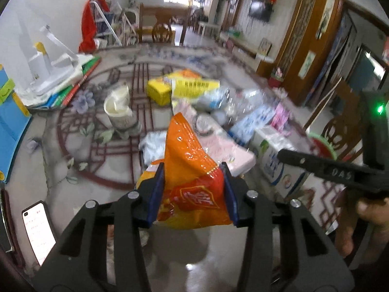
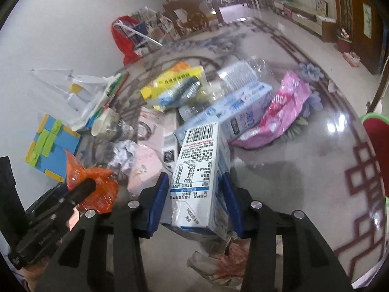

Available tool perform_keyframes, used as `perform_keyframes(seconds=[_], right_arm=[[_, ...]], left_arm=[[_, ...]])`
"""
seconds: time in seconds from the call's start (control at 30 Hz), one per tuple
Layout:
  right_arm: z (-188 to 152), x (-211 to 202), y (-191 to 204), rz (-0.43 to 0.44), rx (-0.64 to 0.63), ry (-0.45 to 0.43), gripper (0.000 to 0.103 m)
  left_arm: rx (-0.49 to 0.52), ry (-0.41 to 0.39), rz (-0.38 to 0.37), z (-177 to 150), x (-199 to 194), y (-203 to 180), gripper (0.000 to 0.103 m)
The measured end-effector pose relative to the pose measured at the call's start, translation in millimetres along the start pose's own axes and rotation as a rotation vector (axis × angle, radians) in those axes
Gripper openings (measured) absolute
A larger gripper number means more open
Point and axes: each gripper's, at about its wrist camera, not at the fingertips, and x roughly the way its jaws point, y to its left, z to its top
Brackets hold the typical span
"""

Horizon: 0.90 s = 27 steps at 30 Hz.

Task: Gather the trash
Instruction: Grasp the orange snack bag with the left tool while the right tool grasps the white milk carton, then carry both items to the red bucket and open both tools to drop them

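My left gripper (image 1: 193,177) is shut on an orange snack wrapper (image 1: 189,168) and holds it above the glass table; the wrapper also shows in the right wrist view (image 2: 97,185). My right gripper (image 2: 195,194) is shut on a white and blue milk carton (image 2: 199,170), which lies with its barcode end pointing away. The right gripper's body (image 1: 323,169) shows at the right in the left wrist view. A pile of trash lies ahead: a yellow bag (image 1: 187,85), clear plastic bottles (image 2: 243,73), a blue carton (image 2: 243,107), a pink bag (image 2: 279,107) and a paper cup (image 1: 119,107).
A phone (image 1: 39,228) lies at the table's left edge. Books with a white lamp (image 1: 56,73) and a blue pad (image 2: 51,146) sit at the left. Crumpled paper (image 2: 218,265) lies under the right gripper. A red and green item (image 2: 376,146) stands at the right edge.
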Motion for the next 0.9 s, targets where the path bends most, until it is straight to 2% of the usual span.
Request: perform_keyframes(seconds=[0.07,0.17,0.33,0.63,0.9], right_arm=[[0.7,-4.1,3.8,-0.008,-0.021,-0.016,0.043],[1.2,-2.5,5.4,-0.003,-0.029,-0.012,0.043],[0.8,0.5,6.2,-0.019,-0.044,-0.009,0.043],[1.7,-18.3,17.1,-0.042,-0.116,-0.088,0.042],[-11.5,23.2,4.9,-0.120,-0.168,0.026,0.043]], left_arm=[[-0.021,-0.039,-0.030,3.8,-8.8,2.6,0.042],[-0.026,-0.066,-0.021,6.8,-13.6,5.0,0.042],[-0.009,-0.079,-0.015,8.6,-15.3,0.9,0.042],[0.023,-0.093,-0.014,7.4,-20.6,-6.4,0.042],[0.036,-0.081,-0.028,4.7,-17.5,-9.2,0.043]])
